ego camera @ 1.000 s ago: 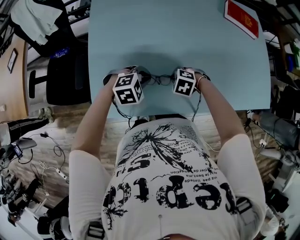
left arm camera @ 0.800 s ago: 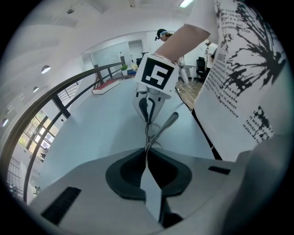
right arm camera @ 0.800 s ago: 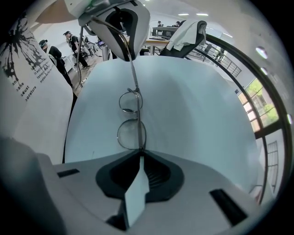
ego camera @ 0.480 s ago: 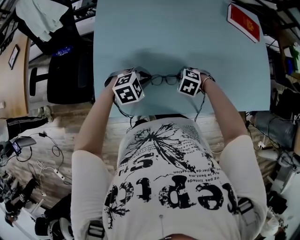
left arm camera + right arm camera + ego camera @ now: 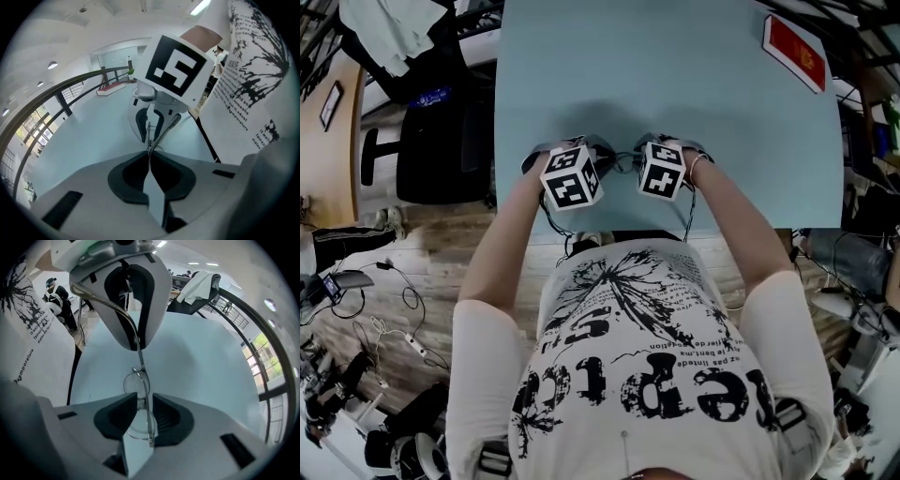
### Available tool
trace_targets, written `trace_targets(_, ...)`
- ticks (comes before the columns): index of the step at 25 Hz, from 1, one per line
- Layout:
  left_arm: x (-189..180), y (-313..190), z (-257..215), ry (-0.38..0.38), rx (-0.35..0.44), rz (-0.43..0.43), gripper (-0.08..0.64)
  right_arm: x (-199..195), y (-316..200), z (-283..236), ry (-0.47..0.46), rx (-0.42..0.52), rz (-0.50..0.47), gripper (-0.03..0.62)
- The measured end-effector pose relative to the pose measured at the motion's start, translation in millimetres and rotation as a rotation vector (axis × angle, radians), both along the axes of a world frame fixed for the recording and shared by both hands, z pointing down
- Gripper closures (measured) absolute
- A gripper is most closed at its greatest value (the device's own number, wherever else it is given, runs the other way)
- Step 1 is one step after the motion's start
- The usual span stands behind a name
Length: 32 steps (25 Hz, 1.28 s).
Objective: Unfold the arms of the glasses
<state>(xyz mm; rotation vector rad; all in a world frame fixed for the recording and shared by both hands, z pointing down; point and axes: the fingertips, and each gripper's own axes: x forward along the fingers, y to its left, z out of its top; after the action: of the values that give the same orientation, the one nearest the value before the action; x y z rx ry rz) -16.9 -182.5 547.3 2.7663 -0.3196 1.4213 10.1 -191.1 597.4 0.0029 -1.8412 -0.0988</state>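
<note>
Jaws of the left gripper [image 5: 149,154] pinched together on a thin metal arm of the glasses [image 5: 136,386]; the wire runs straight out between the pads. Right gripper [image 5: 143,401] opening: one lens stands edge-on in the gap, and the pads do not press on it. Glasses held up above the near edge of the pale blue table [image 5: 675,75], strung between the two grippers, which face each other closely.

Against the picture half a second back: the marker cubes [image 5: 572,178] are nearer together. Then the whole front of the frame showed between them; now only a scrap of dark frame shows there. The right cube has come in toward the left one.

Hard to see: in the head view the cubes cover both sets of jaws and most of the glasses. Whether either arm is fully swung out, cannot tell.

Writing: large black lettering across the white shirt [image 5: 637,375], upside down and warped, not surely legible. Small print near it ends in "...mporature" in the right gripper view. Red flat item [image 5: 794,52] at the far right of the table carries a gold mark, too small to read.
</note>
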Motion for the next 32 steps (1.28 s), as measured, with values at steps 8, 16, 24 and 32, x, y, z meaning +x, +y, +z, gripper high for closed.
trace_targets(8, 2.6, 2.5, -0.1, 0.027, -0.003, -0.036, 0.532, -15.2, 7.6, 9.2, 0.042, 0.023, -0.088, 0.521)
trace_targets(16, -11.6, 2.2, -0.4, 0.017, -0.001, -0.063, 0.532, -24.9, 6.3, -0.6, 0.009, 0.060, -0.100, 0.563)
trace_targets(24, -27.0, 0.3, 2.8, -0.017, 0.001, -0.075, 0.532, -24.0, 7.6, -32.3, -0.048, 0.108, -0.119, 0.566)
trace_targets(32, -41.4, -7.9, 3.6, -0.041, 0.010, -0.090, 0.532, -7.8, 3.5, -58.2, -0.066, 0.181, -0.080, 0.566)
